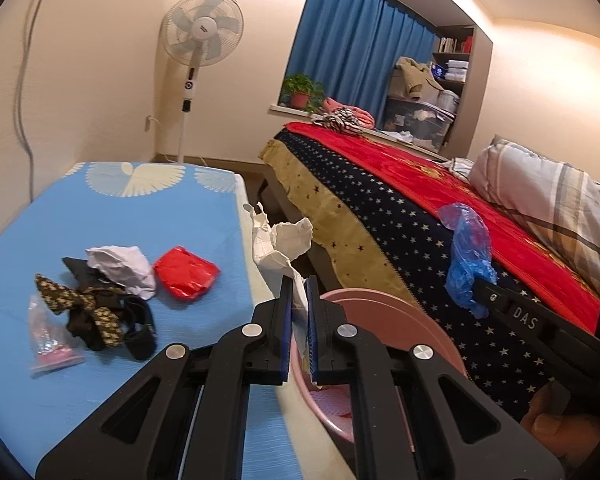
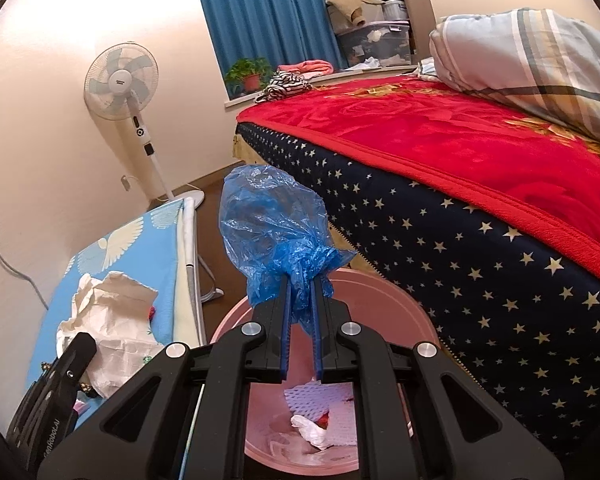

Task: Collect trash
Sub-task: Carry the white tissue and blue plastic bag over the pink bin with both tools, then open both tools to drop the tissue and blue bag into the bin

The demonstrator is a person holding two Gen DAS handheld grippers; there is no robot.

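My left gripper (image 1: 299, 285) is shut on a crumpled white paper (image 1: 282, 246) that sticks up past its tips, beside the blue table's edge and above the rim of the pink bin (image 1: 404, 316). My right gripper (image 2: 301, 285) is shut on a blue plastic bag (image 2: 270, 224) and holds it over the pink bin (image 2: 384, 300), which has white and red scraps (image 2: 314, 432) inside. In the left wrist view the blue bag (image 1: 466, 254) hangs in front of the bed. On the table lie a white paper ball (image 1: 120, 270) and a red wrapper (image 1: 186, 274).
Black and gold cloth (image 1: 96, 316) and a clear pouch with pink contents (image 1: 52, 344) also lie on the blue table (image 1: 160, 216). A bed (image 2: 460, 148) with a red blanket stands close on the right of the bin. A standing fan (image 1: 202, 34) is in the far corner.
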